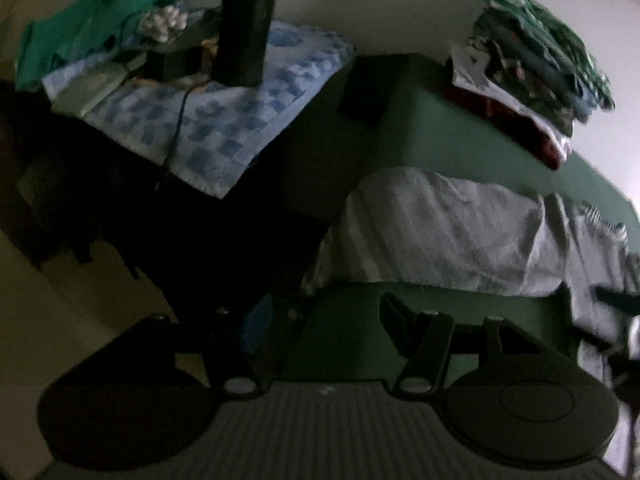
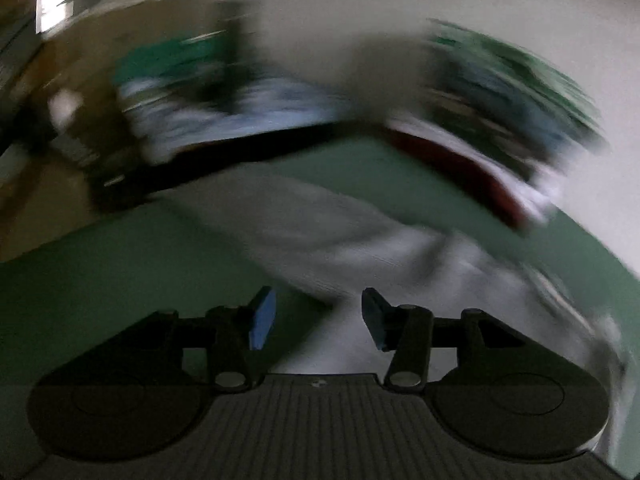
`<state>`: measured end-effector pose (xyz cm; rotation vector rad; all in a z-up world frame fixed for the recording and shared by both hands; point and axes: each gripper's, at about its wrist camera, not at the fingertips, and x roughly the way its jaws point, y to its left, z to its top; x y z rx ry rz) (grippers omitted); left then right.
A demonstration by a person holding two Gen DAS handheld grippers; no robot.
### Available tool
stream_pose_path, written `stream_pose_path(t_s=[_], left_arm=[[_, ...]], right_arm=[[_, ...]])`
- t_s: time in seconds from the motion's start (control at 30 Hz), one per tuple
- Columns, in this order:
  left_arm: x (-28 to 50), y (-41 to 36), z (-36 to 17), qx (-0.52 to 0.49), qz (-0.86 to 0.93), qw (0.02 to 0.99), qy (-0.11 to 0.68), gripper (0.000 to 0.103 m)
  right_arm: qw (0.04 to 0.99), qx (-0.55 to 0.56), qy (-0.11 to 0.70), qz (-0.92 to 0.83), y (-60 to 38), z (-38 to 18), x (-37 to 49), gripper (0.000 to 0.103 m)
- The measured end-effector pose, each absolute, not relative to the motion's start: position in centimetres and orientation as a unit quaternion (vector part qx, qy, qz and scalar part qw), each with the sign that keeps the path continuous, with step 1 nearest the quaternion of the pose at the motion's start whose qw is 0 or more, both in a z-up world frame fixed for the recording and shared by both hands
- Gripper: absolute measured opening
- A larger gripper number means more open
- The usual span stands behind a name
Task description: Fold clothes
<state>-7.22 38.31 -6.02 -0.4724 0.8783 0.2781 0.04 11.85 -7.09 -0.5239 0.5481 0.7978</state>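
Mostly, motion blur smears the stacked clothes [image 2: 516,108] beyond the white towel [image 2: 320,232].

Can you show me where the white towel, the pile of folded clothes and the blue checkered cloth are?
white towel [image 1: 440,232]: left wrist view, its middle.
pile of folded clothes [image 1: 536,60]: left wrist view, its side.
blue checkered cloth [image 1: 240,120]: left wrist view, its top.

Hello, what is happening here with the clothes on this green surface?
A person is folding laundry with a hand-held gripper in each hand. A pale grey-white cloth lies on the green surface, partly folded or bunched. Both the left gripper and the right gripper stand open above it with nothing between their fingers. A pile of folded clothes sits at the far side by the wall. Beside it is a blue checked cloth with other things on it. The right view is badly blurred.
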Motion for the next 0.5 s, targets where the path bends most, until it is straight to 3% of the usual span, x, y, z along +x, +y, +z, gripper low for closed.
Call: stream_pose_path(t_s=[0.13, 0.27, 0.33, 0.37, 0.5], left_arm=[[-8.6, 39.2, -5.4, -0.255, 0.143, 0.861, 0.415, 0.067], [-9.8, 39.6, -4.9, -0.270, 0.142, 0.858, 0.414, 0.072], [-10.0, 39.5, -4.7, -0.283, 0.133, 0.856, 0.413, 0.072], [-10.0, 39.4, -4.6, -0.292, 0.125, 0.854, 0.413, 0.072], [-9.2, 38.5, -4.8, -0.333, 0.076, 0.844, 0.413, 0.072]], right_arm=[[0.818, -0.339, 0.208, 0.416, 17.8, -8.8, -0.8, 0.050], [0.801, -0.369, 0.199, 0.428, 20.2, -9.8, 0.1, 0.043], [0.797, -0.370, 0.200, 0.433, 20.9, -9.8, 0.7, 0.032], [0.796, -0.363, 0.210, 0.437, 21.1, -9.6, 1.1, 0.007], [0.815, -0.307, 0.221, 0.439, 20.1, -8.2, 1.3, 0.004]])
